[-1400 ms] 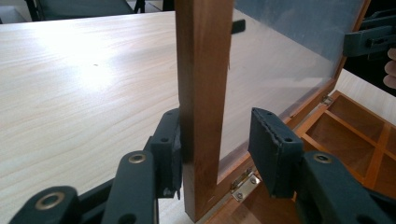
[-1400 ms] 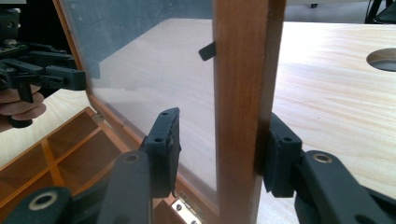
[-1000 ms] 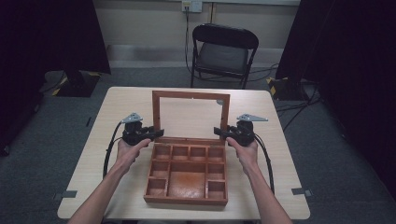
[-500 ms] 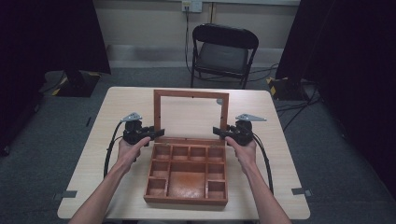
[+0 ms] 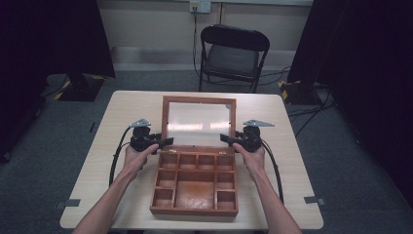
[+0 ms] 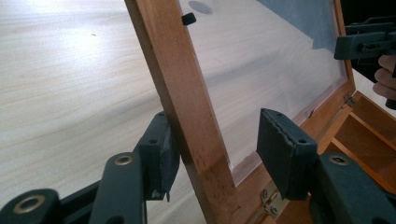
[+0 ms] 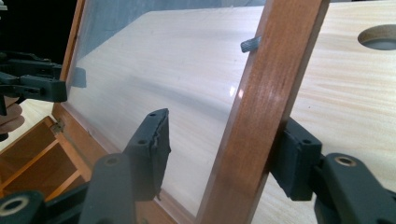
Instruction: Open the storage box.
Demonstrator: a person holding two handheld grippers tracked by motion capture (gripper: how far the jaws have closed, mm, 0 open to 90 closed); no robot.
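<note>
A wooden box [image 5: 194,210] with several compartments sits on the table, its glass-paned lid [image 5: 198,100] propped open and leaning back. My left gripper [image 5: 165,142] straddles the lid's left rail [image 6: 187,93] near the hinge. Its jaws have just been opening: one pad still rests against the rail's outer face and the other stands apart. My right gripper [image 5: 226,138] straddles the right rail [image 7: 266,93] the same way, jaws just opening, with the inner pad off the glass. The left gripper [image 6: 219,149] sees the right gripper [image 6: 364,44] across the pane; the right gripper [image 7: 224,149] sees the left gripper [image 7: 32,86].
The light wooden table [image 5: 122,112] has bare room on both sides of the box and behind the lid. A round hole [image 7: 378,37] is cut in the tabletop behind the lid. A black chair [image 5: 233,53] stands beyond the far edge.
Both hands and the lid stand where they were. The jaws on both rails look a little wider apart than before.
</note>
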